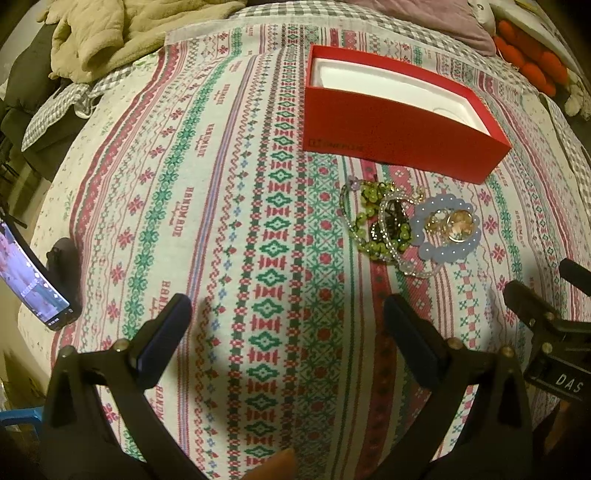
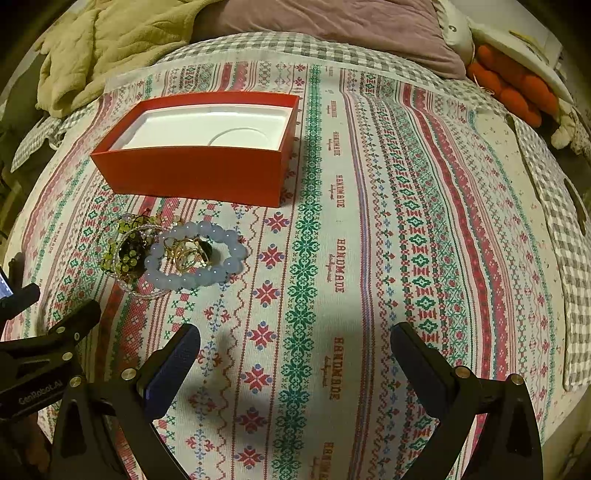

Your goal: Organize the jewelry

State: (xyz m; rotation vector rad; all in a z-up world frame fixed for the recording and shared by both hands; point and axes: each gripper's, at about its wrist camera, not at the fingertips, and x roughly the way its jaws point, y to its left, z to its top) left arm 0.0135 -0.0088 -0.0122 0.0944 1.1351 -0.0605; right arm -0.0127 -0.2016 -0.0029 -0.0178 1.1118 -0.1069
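A pile of jewelry lies on the patterned cloth in front of an open red box (image 1: 388,125) with a white insert (image 2: 207,129). The pile holds a pale blue bead bracelet (image 1: 432,254) (image 2: 192,277), gold rings (image 1: 450,221) (image 2: 184,251) inside it, a green bead bracelet (image 1: 369,218) (image 2: 125,258) and a clear bead strand (image 1: 410,266). My left gripper (image 1: 288,317) is open and empty, below and left of the pile. My right gripper (image 2: 295,343) is open and empty, below and right of the pile. The red box (image 2: 192,173) is empty.
A phone (image 1: 26,273) with a lit screen lies at the left edge. A beige blanket (image 2: 96,44) and a purple pillow (image 2: 332,26) lie behind the cloth. Orange plush items (image 2: 517,88) sit at the far right. The other gripper's body shows at the right edge of the left wrist view (image 1: 554,332).
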